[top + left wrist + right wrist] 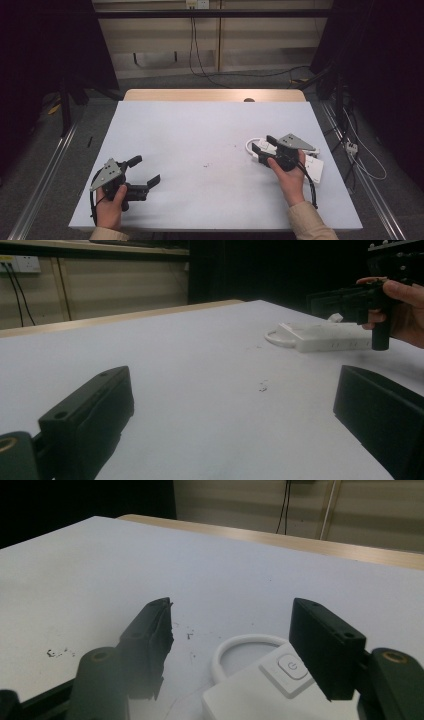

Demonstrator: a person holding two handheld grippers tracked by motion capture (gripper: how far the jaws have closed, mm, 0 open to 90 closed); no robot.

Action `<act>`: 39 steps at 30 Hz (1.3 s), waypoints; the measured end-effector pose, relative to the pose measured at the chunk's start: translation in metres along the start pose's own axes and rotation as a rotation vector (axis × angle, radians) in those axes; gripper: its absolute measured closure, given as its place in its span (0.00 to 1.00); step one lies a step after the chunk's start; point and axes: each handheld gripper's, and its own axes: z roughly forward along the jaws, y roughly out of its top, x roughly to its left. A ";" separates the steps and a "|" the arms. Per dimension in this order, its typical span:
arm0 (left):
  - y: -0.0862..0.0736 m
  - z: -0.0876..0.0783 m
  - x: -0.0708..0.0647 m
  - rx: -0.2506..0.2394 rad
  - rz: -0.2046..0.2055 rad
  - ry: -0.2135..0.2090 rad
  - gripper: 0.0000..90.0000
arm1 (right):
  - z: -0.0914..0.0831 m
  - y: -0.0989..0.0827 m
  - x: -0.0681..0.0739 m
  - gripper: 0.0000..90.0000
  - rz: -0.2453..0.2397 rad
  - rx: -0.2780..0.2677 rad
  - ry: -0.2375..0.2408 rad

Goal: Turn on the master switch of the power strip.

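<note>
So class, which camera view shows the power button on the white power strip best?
The right gripper view: the power button sits close between the open gripper, its symbol legible. The left gripper view shows the white power strip side-on, far off. In the high view the right hand partly covers it.

Dim, even overhead light, dark surroundings, soft close-up blur

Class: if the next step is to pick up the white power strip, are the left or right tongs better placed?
Right. The right tongs hang open directly over the white power strip, near its power button. The left tongs are open too, but far across the table.
</note>
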 end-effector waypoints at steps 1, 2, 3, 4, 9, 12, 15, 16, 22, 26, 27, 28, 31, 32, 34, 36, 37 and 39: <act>0.000 0.000 0.000 0.000 -0.001 0.000 0.03 | 0.000 0.000 0.000 0.38 0.006 0.001 -0.003; 0.000 0.000 0.000 0.001 -0.001 0.000 0.03 | 0.000 0.000 0.000 0.38 0.006 0.001 -0.003; 0.000 0.000 0.000 0.001 -0.001 0.000 0.03 | 0.001 0.000 -0.001 0.39 0.008 0.001 -0.002; 0.000 0.000 0.000 0.002 -0.001 -0.002 0.03 | 0.001 0.000 -0.001 0.39 0.008 0.001 -0.003; 0.000 0.000 0.000 0.002 -0.002 -0.004 0.03 | 0.002 0.001 -0.003 0.43 0.016 0.004 -0.006; -0.001 0.001 0.000 0.001 -0.003 -0.005 0.03 | 0.002 0.001 -0.004 0.44 0.020 0.008 -0.006; -0.001 0.001 0.000 0.001 -0.004 -0.005 0.03 | 0.003 0.001 -0.005 0.46 0.025 0.012 -0.009; -0.001 0.001 0.000 0.002 -0.003 -0.005 0.03 | 0.003 0.001 -0.005 0.46 0.025 0.012 -0.009; -0.001 0.001 0.000 0.004 -0.002 -0.006 0.03 | 0.005 0.001 -0.007 0.48 0.037 0.021 -0.007; -0.001 0.001 0.000 0.004 -0.004 -0.007 0.03 | 0.005 0.001 -0.008 0.49 0.039 0.025 -0.009; -0.001 0.001 0.000 0.006 0.000 -0.007 0.03 | 0.006 0.001 -0.008 0.50 0.041 0.026 -0.010; -0.001 0.001 0.000 0.008 0.000 -0.005 0.03 | 0.006 0.001 -0.008 0.50 0.041 0.026 -0.010; -0.001 0.002 0.000 0.006 -0.003 -0.006 0.03 | 0.006 0.002 -0.009 0.52 0.040 0.028 -0.011; -0.001 0.001 0.000 0.008 -0.003 -0.005 0.03 | 0.007 0.002 -0.010 0.53 0.043 0.029 -0.012; -0.001 0.002 0.000 0.007 -0.002 -0.007 0.03 | 0.007 0.001 -0.010 0.54 0.047 0.035 -0.015; -0.001 0.002 0.000 0.009 -0.003 -0.006 0.03 | 0.007 0.001 -0.011 0.55 0.045 0.038 -0.014; -0.001 0.002 0.000 0.009 -0.004 -0.006 0.03 | 0.008 0.001 -0.012 0.55 0.048 0.040 -0.016; -0.001 0.002 0.000 0.006 -0.004 -0.008 0.03 | 0.008 0.001 -0.012 0.57 0.050 0.042 -0.016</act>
